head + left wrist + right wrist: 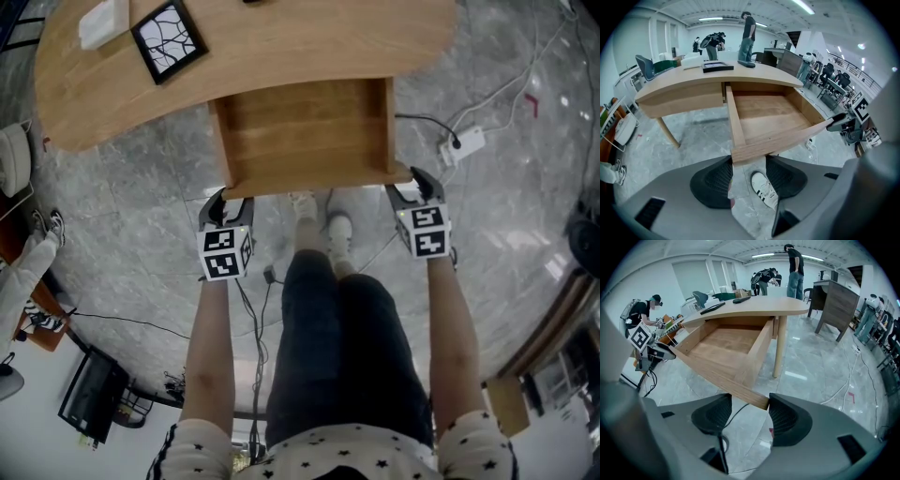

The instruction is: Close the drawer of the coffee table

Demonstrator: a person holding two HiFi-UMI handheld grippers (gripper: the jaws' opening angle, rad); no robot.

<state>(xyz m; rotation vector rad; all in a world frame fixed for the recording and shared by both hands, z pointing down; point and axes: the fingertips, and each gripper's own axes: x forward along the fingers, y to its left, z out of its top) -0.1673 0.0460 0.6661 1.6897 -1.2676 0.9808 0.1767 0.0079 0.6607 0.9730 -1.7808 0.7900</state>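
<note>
1. My left gripper [225, 199] has its jaws spread wide, at the left front corner of the drawer [309, 131]; my right gripper [413, 183], spread too, has the right front corner between its tips
2. Only the left gripper view shows my shoe [764, 190] below the drawer
3. The drawer stands pulled out of the coffee table [281, 42]

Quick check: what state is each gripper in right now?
Left gripper: open, jaws either side of the drawer front at its left corner.
Right gripper: open, drawer front's right corner between its jaws.
</note>
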